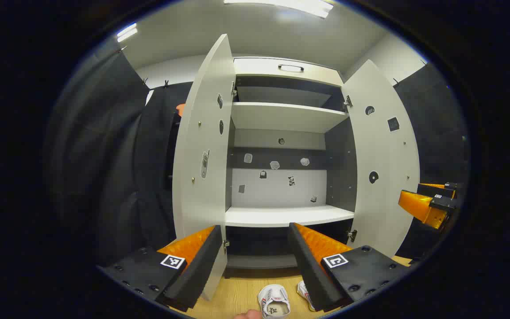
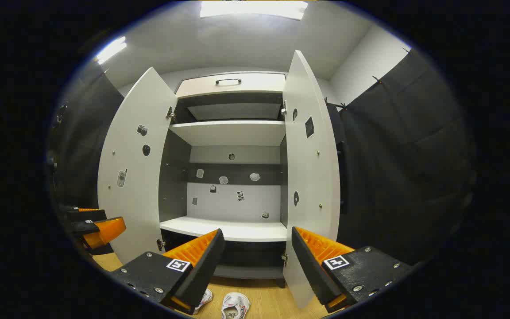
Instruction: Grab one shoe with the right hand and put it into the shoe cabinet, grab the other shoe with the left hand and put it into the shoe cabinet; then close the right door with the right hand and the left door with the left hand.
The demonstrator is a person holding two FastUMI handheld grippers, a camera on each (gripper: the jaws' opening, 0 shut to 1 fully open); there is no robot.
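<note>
both hand-held grippers, left [image 1: 255, 261] and right [image 2: 255, 266], held level, fingers spread.

Shoe cabinet [image 1: 281, 133] straight ahead of the left gripper's [image 1: 255, 261] spread jaws, left door [image 1: 204, 146] and right door [image 1: 385, 164] swung out either side, 2 shoes [image 1: 274, 301] on the floor [image 1: 237, 297] below the jaws, other gripper [image 1: 430, 204] off right

White shoes [image 1: 274, 301] with red trim, white-and-grey shoe cabinet [image 1: 281, 119], light wood-grain floor [image 1: 241, 294].
</note>
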